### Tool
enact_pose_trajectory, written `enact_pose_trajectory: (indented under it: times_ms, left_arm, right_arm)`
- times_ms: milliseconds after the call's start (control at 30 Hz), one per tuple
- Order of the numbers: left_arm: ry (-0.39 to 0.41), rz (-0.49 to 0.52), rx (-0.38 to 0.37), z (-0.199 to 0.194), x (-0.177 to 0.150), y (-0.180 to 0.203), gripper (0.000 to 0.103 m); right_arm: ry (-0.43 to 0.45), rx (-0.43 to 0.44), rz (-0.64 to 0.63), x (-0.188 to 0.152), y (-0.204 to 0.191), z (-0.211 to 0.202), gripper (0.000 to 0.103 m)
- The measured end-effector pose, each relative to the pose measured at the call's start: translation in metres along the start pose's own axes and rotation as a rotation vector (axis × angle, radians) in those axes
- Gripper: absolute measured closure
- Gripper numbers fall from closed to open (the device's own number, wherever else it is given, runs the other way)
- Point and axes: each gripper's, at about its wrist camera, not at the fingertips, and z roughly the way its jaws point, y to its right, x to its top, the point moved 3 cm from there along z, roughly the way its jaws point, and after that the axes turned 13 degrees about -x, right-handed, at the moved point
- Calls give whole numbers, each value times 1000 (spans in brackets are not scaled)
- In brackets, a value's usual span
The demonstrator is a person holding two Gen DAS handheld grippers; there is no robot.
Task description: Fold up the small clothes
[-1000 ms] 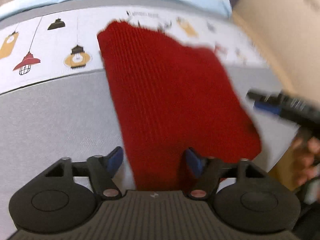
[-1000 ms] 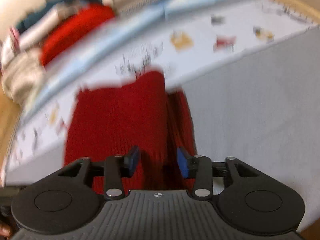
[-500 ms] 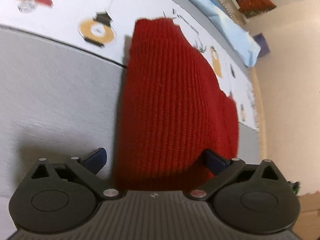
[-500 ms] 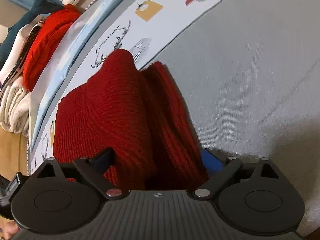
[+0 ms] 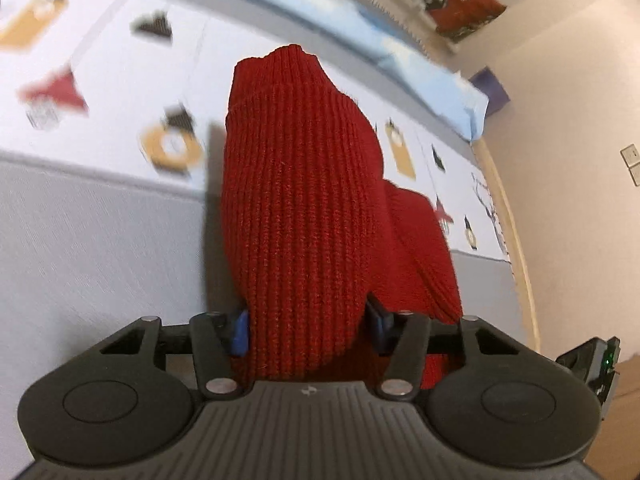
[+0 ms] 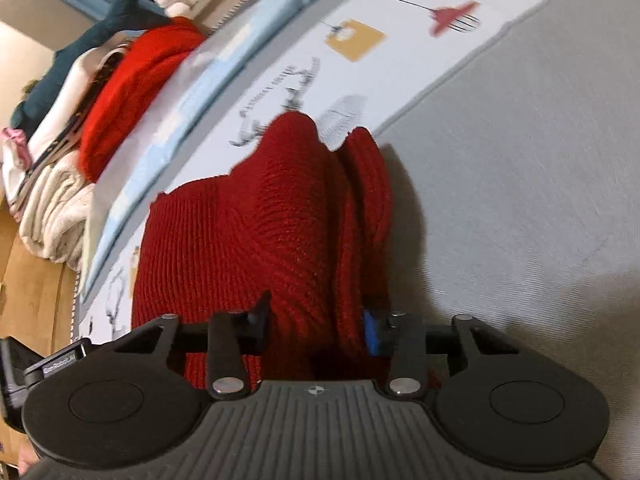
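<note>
Both claws are closing on the near edge of a dark red ribbed-knit garment [image 5: 304,208], so the step in hand looks like taking hold for a fold. The left claw [image 5: 308,330] has a thick roll of the knit between its blue pads, which touch it on both sides without yet pinching hard. The right claw [image 6: 316,326] likewise straddles a bunched ridge of the same knit, pads against it.

The garment lies on a bed with a grey cover [image 6: 520,200], its far end reaching onto a white sheet printed with lamps [image 5: 120,92]. Next, I judge, each claw needs a firm pinch, then a lift and carry toward the far end (keeping both sides level).

Beyond lie a pale blue cloth [image 6: 248,36] and a pile of folded clothes [image 6: 80,140], well clear of the fold.
</note>
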Motion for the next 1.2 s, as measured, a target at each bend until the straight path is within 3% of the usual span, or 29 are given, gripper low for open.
enact_pose_trajectory:
  times_ms: [267,367,467,533,667,767,933,1100,1133,1167,1200]
  left_arm:
    - [155,104,104,-106,39,-35,46]
    - [174,83,152,-128,49,-56,38]
    - [182,80,238,-144,50,-73,39]
    - [192,106,252,-155,47,-72,39]
    - [113,137,215,-151,34,-70,39]
    - [-38,186,330,-127,18,-83,36]
    - [7,159,334,-142,17,-82,39]
    - [-21,232,310,-155,10,-69,39]
    - [-48,246,329,-152,4,-69,39]
    - [-72,257,350,-149,1,-71,39]
    - [-85,269,362,-149,-3,-73,39]
  right_arm:
    - [25,178,-83,-20,-95,16,64]
    - [25,243,-116,-33,-132,22,65]
    - [9,248,-136,-45,-160,37,62]
    - [-28,184,-142,-49,-165,53,61]
    - [-64,71,-178,-56,-165,70,61]
    - [-69,85,-166,-52,-163,67,61]
    - [-42,77,-194,-55,-165,49,53]
    - [-83,127,-374,-73,-174,26,49]
    - [-94,109,-426,-78,-175,24,51]
    - [-97,84,-473,-83,-175,24,77]
    - [-101,70,-507,-86,-173,25,83]
